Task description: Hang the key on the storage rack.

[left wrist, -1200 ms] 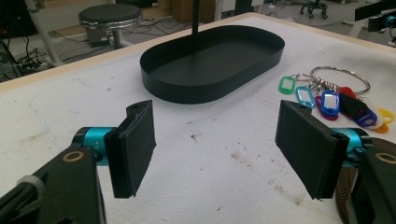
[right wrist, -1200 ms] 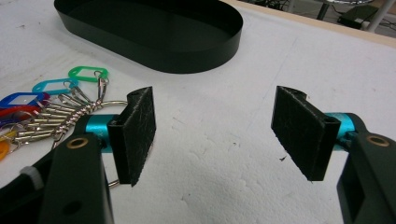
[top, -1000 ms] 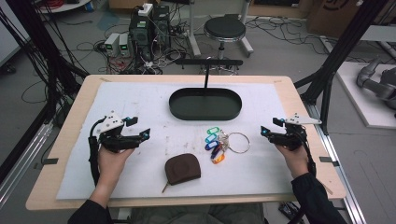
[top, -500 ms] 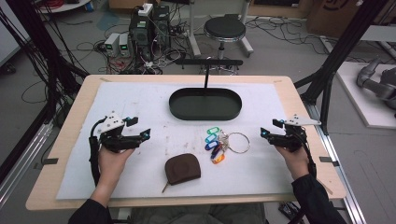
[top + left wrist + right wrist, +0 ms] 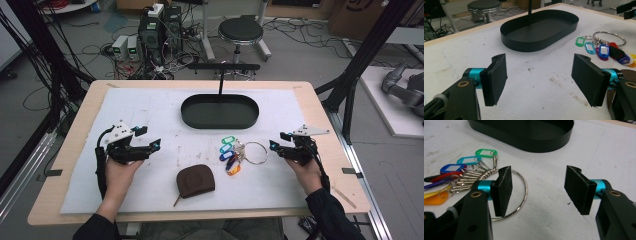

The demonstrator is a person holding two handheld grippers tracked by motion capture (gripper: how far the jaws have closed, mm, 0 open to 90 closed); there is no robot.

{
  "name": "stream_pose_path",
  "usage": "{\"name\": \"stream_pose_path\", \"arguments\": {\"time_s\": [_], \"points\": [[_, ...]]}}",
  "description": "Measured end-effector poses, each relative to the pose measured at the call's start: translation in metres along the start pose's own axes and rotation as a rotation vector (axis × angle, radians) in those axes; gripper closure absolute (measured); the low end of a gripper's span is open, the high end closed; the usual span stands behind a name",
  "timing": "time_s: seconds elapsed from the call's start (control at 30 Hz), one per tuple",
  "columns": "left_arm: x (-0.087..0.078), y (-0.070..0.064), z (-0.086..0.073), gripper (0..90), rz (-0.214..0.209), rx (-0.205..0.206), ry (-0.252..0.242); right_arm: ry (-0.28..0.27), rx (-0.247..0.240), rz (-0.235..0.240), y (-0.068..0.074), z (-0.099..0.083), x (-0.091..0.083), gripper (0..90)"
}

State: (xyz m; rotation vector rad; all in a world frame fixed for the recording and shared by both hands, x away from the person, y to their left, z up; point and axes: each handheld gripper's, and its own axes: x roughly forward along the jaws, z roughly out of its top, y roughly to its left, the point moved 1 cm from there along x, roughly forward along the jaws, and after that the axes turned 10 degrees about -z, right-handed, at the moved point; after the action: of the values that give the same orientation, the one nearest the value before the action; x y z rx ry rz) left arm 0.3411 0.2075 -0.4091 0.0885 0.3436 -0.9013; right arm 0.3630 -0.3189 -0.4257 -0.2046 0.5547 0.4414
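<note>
One large metal key ring (image 5: 255, 152) lies on the white mat (image 5: 150, 115), carrying a bunch of coloured plastic key tags (image 5: 229, 156): green, light blue, dark blue, red, purple, yellow and orange can be told apart. One brown leather zip pouch (image 5: 195, 181) sits near it, and one black oval metal tray (image 5: 220, 111) stands behind. The right gripper (image 5: 276, 147) hovers just beside the ring, jaws spread wide and empty; the left gripper (image 5: 151, 145) hovers well apart from it, jaws likewise wide. Against the earlier frames, nothing has visibly moved.
</note>
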Motion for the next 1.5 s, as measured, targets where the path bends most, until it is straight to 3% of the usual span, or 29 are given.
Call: {"name": "stream_pose_path", "arguments": {"time_s": [0.47, 0.77, 0.97, 1.03, 1.17, 1.23, 1.37, 1.5], "points": [[0.000, -0.001, -0.001, 28.6, -0.004, 0.004, 0.005, 0.127, -0.044, 0.017, 0.014, -0.006, 0.023, 64.7], [0.000, -0.001, -0.001, 28.6, -0.001, 0.004, 0.005, 0.195, -0.048, 0.005, 0.018, -0.010, 0.032, 71.1], [-0.001, -0.001, -0.001, 28.6, -0.002, 0.004, 0.004, 0.191, -0.041, -0.009, 0.019, -0.012, 0.034, 77.0], [-0.001, -0.002, -0.001, 28.6, -0.001, 0.006, 0.005, 0.190, -0.060, -0.012, 0.021, -0.012, 0.034, 82.7], [0.000, -0.002, -0.001, 28.6, -0.004, 0.007, 0.006, 0.187, -0.077, -0.030, 0.024, -0.012, 0.033, 84.7], [0.000, -0.003, -0.001, 28.6, -0.003, 0.005, 0.004, 0.186, -0.052, -0.021, 0.023, -0.012, 0.034, 86.1], [0.000, -0.002, -0.001, 28.6, -0.002, 0.006, 0.005, 0.180, -0.048, -0.032, 0.022, -0.011, 0.033, 86.9], [-0.002, -0.001, -0.002, 28.6, 0.002, 0.000, 0.001, 0.129, -0.018, -0.030, 0.018, -0.008, 0.028, 87.3]]}}
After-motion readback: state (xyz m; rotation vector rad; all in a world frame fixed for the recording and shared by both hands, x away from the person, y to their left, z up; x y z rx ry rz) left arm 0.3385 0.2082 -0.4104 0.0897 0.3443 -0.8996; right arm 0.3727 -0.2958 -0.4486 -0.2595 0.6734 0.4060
